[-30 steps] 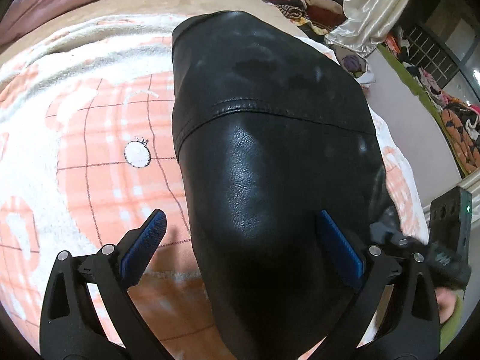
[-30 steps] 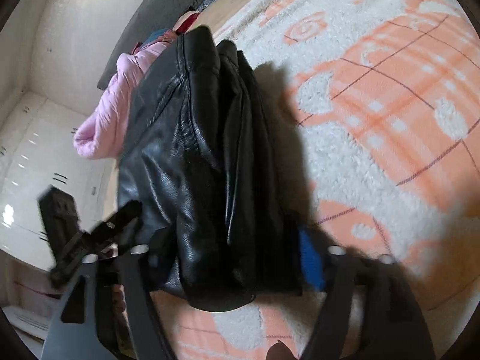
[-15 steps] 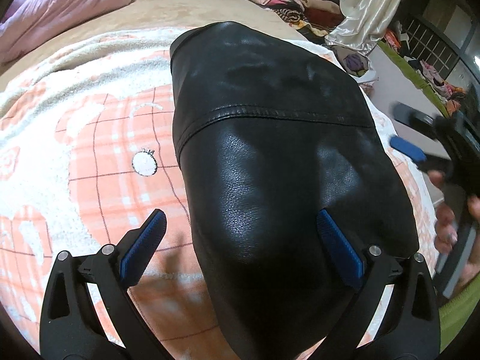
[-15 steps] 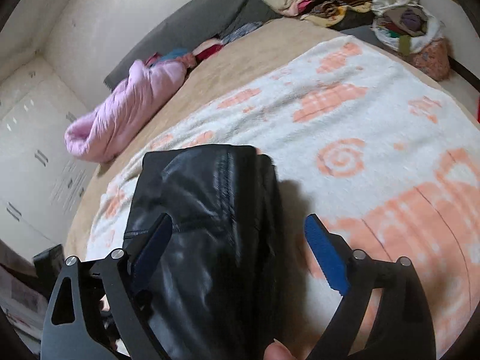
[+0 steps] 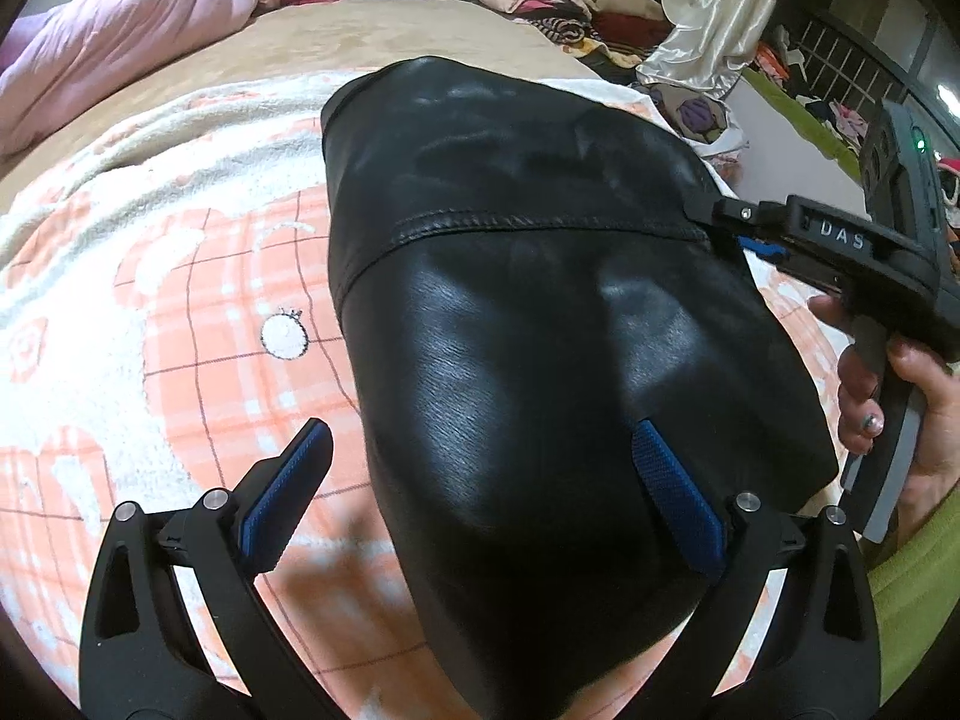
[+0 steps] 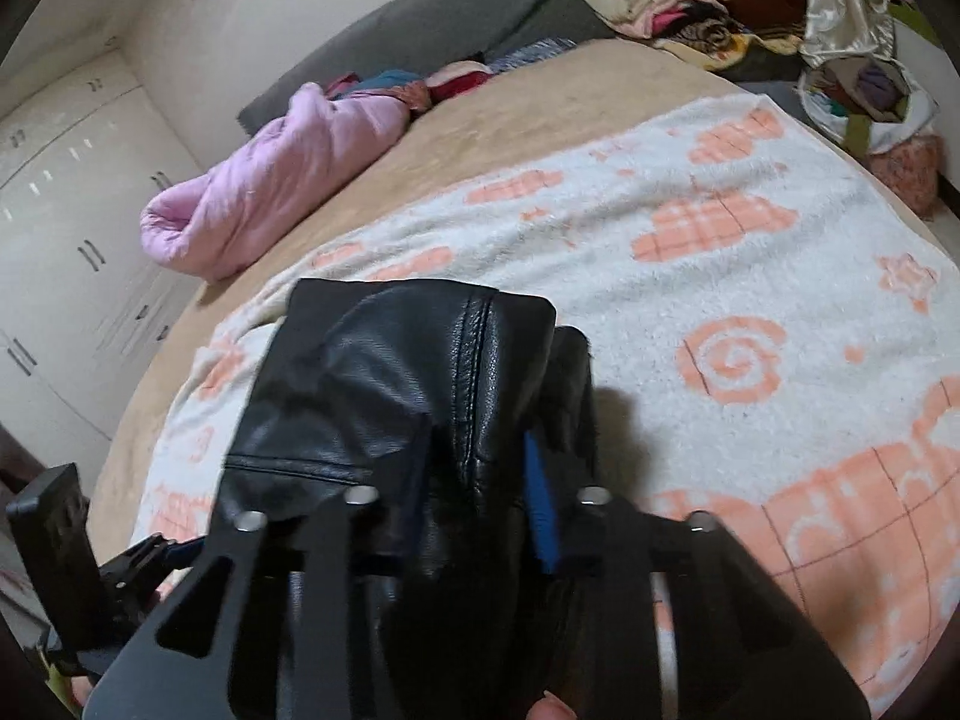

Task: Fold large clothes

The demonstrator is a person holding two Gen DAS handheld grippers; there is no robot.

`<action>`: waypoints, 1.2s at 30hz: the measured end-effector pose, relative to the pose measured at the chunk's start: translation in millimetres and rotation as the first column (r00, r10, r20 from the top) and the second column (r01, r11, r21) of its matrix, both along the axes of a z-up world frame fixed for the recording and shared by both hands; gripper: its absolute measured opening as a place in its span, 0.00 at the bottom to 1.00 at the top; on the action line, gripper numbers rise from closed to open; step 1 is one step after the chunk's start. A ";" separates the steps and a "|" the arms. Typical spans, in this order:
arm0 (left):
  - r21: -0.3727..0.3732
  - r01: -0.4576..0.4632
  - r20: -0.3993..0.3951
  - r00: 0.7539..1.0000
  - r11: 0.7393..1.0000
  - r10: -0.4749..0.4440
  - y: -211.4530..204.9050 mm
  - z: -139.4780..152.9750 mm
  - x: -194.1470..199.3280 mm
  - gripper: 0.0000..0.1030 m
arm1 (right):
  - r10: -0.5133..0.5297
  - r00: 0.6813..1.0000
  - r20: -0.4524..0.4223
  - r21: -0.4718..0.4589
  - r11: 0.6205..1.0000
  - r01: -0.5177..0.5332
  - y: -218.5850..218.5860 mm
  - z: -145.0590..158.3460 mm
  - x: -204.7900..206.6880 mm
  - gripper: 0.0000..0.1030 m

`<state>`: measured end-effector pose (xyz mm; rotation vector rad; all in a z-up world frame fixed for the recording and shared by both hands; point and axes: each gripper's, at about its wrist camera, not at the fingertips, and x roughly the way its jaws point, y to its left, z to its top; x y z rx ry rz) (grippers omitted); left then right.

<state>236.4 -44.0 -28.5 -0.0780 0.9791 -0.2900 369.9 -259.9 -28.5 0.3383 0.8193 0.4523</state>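
So the right hand-held gripper (image 6: 474, 516) has just been closing, and its blue pads are now pinched on a raised fold along the edge of the folded black leather garment (image 5: 540, 312), leather bunched between them. In the left wrist view you can see it coming in from the right side, gripped by a hand (image 5: 900, 414) with a lime green sleeve (image 5: 918, 576) behind it.

The left hand-held gripper (image 5: 480, 498) sits with its jaws spread wide. One blue pad is over the blanket, the other over the leather near the close end of the bundle, neither one squeezing anything.

The garment lies as a thick folded bundle with a stitched seam across it, resting on a fluffy white blanket with orange checked patterns (image 6: 750, 276), which is spread over a tan bed (image 6: 540, 120). Further back there's a rolled pink quilt (image 6: 270, 180) near the bed's far edge, and a heap of mixed clothes (image 6: 690, 0) beyond the bed.
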 end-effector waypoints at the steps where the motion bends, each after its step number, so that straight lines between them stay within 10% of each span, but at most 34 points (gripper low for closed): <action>1: -0.001 0.002 0.001 1.000 1.000 -0.002 -1.0 -0.5 -1.5 0.91 | 0.008 1.000 0.004 0.018 1.000 -0.008 -0.1 2.2 -0.9 0.14; 10: -0.048 0.009 -0.021 1.000 0.999 -0.010 -0.9 -9.3 -3.0 0.91 | 0.009 1.000 -0.007 0.124 0.992 -0.008 -19.7 0.7 0.2 0.11; 17: -0.046 0.005 -0.022 1.000 0.999 -0.006 -3.2 -12.1 -7.0 0.91 | -0.050 0.994 -0.099 0.017 0.998 0.052 -12.6 -38.9 10.3 0.28; 36: -0.015 -0.002 0.027 1.000 1.000 0.003 -4.2 14.0 -39.9 0.91 | -0.132 0.984 0.116 -0.102 0.984 0.144 -11.2 15.7 -79.1 0.85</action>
